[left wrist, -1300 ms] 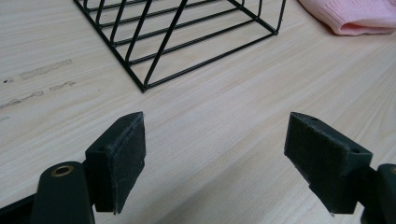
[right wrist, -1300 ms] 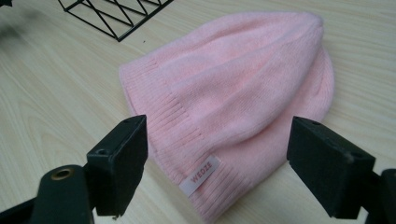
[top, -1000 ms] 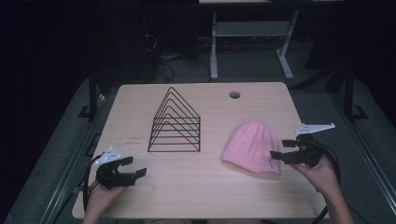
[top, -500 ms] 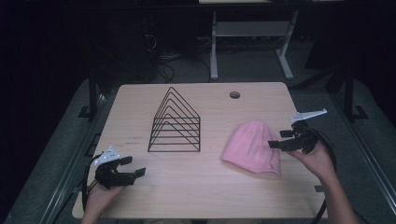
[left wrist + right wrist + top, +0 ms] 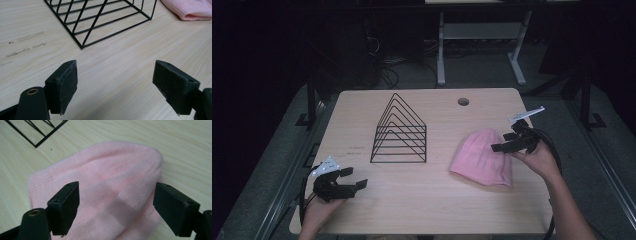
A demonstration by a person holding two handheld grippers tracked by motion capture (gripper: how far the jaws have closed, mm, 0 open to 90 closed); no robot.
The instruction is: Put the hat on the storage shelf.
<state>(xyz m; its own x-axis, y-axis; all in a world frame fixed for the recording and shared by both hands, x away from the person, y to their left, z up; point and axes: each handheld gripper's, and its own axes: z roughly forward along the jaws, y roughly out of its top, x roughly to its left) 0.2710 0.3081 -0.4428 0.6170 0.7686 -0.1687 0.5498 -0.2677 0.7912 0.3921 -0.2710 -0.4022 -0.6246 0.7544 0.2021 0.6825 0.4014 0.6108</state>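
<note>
Your right gripper released, jaws wide, over hat near table right edge. Hat lies directly ahead and below. Left gripper released, front-left corner, far from hat.

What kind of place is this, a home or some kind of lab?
Probably a lab or workshop: a bare wooden table with a cable hole, a white desk frame behind it, and loose cables on the dark floor.

Dim room beyond the evenly lit table; close views sharp, with soft shadows.
</note>
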